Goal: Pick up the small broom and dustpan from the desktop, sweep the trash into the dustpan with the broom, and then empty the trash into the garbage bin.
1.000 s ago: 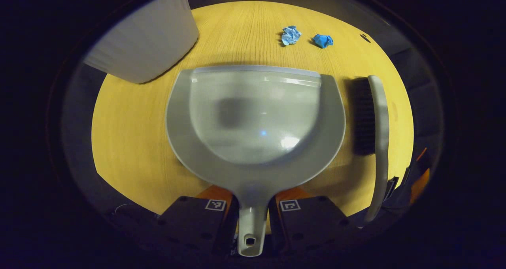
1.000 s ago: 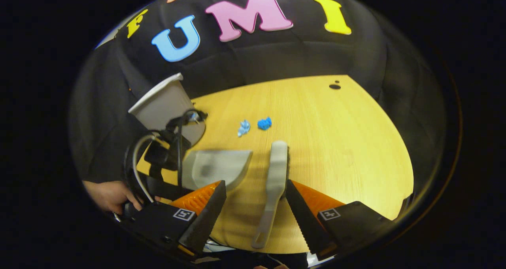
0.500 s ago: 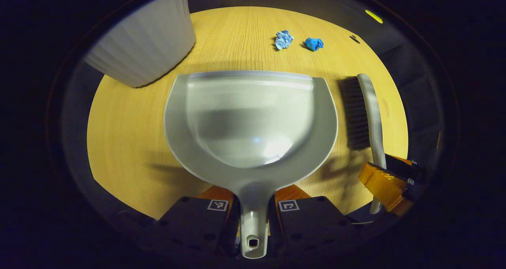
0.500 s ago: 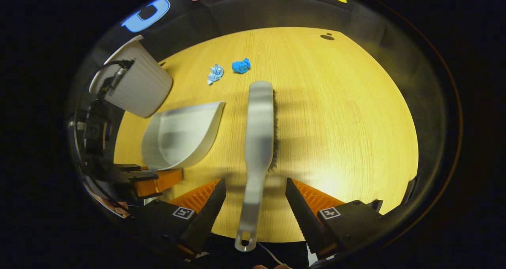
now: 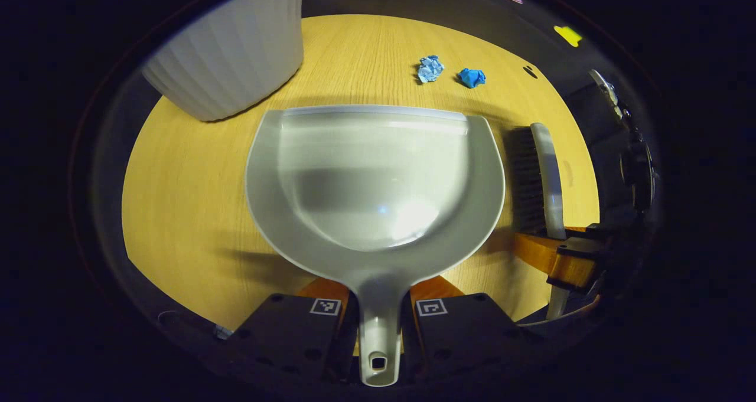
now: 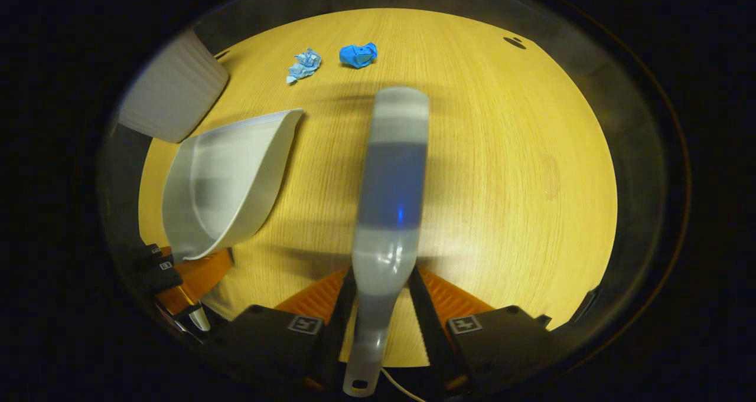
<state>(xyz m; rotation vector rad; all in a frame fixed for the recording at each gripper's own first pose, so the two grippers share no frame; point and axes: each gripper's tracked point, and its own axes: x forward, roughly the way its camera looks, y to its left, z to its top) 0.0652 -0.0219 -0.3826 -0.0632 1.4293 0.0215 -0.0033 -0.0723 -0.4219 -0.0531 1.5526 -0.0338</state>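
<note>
A grey dustpan (image 5: 378,177) lies on the wooden desktop (image 5: 195,183), and my left gripper (image 5: 378,325) is shut on its handle. The same dustpan (image 6: 227,180) sits at the left in the right gripper view. My right gripper (image 6: 381,313) is shut on the handle of the small grey broom (image 6: 393,172). In the left gripper view the broom (image 5: 540,177) lies right of the pan, dark bristles facing it, with the right gripper (image 5: 567,254) around its handle. Two crumpled blue paper scraps (image 5: 430,69) (image 5: 472,77) lie beyond the pan's lip, and show again as scraps (image 6: 304,65) (image 6: 358,54).
A white ribbed garbage bin (image 5: 230,54) stands at the far left of the desk, seen again as the bin (image 6: 168,98). A small dark hole (image 6: 515,42) marks the desk's far right. Black cloth walls close in behind the desk.
My right gripper came down over the broom handle and shut on it. The left gripper kept its hold on the dustpan handle, nearly still.
</note>
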